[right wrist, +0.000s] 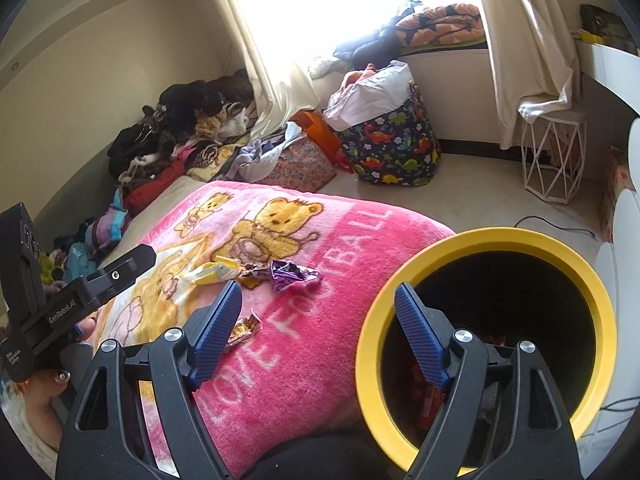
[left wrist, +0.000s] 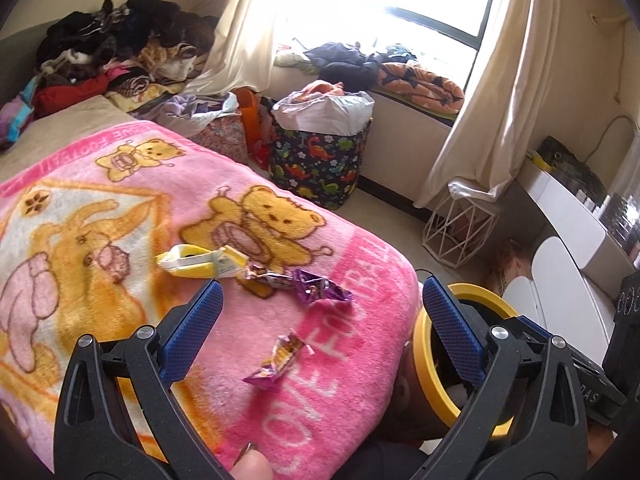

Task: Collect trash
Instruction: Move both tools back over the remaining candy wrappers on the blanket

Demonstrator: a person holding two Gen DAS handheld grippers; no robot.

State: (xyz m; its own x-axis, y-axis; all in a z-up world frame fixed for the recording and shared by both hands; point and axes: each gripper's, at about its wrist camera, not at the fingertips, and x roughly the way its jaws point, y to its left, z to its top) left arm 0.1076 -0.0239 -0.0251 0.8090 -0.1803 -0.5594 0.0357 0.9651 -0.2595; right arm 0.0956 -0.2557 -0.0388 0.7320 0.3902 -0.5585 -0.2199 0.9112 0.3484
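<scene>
Trash lies on a pink bear blanket: a yellow and white carton, a crumpled purple wrapper and a small purple and gold wrapper. A yellow-rimmed black bin stands beside the bed at the right, with red trash inside. My left gripper is open and empty, above the small wrapper. My right gripper is open and empty, straddling the bin's near rim and the blanket edge. The small wrapper sits by its left finger.
A dinosaur-print laundry basket and a white wire stand are on the floor. Clothes are piled at the bed's far end and on the window ledge. White furniture is at the right.
</scene>
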